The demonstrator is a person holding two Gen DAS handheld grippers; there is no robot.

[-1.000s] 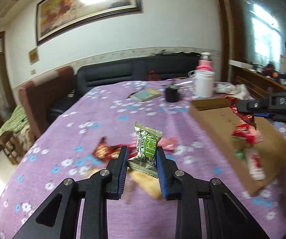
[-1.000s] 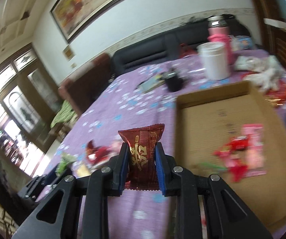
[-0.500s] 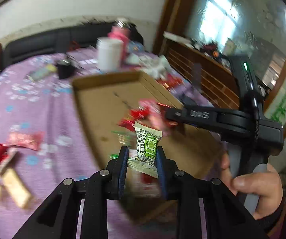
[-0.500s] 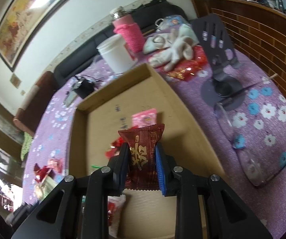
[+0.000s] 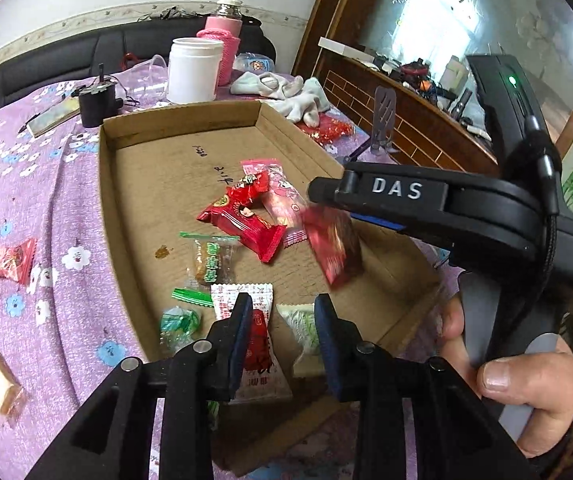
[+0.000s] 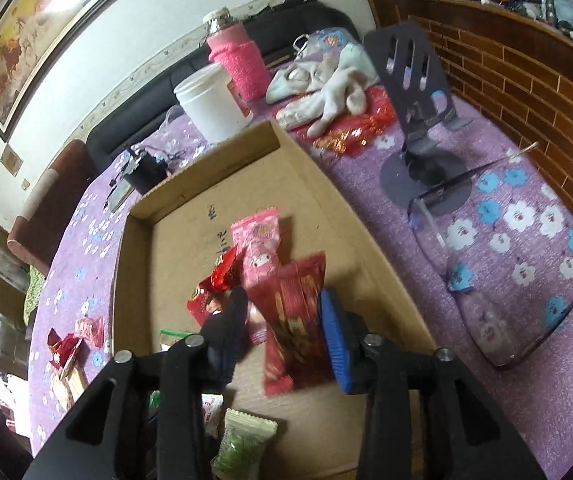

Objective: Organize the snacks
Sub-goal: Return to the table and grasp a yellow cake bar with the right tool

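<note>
Half a second ago both our claws gripped snacks over the cardboard box (image 5: 106,184). Now our left claw (image 5: 282,340) has spread and its green packet (image 5: 302,326) lies in the box; our right claw (image 6: 286,328) has opened too, the dark red packet (image 6: 298,320) dropping, blurred.

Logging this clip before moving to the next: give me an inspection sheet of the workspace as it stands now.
Surface: purple floral tablecloth.
Job's things: shallow cardboard box holding wrapped snacks; dark red packet blurred between right fingers; green-white candy in box; more snacks on cloth at left.
Clutter: white plastic jar, pink knitted-sleeve bottle, white socks, phone stand.
Grippers: left gripper, right gripper both open.
Cables: black adapter's cord.
Surroundings: black sofa, framed painting.
</note>
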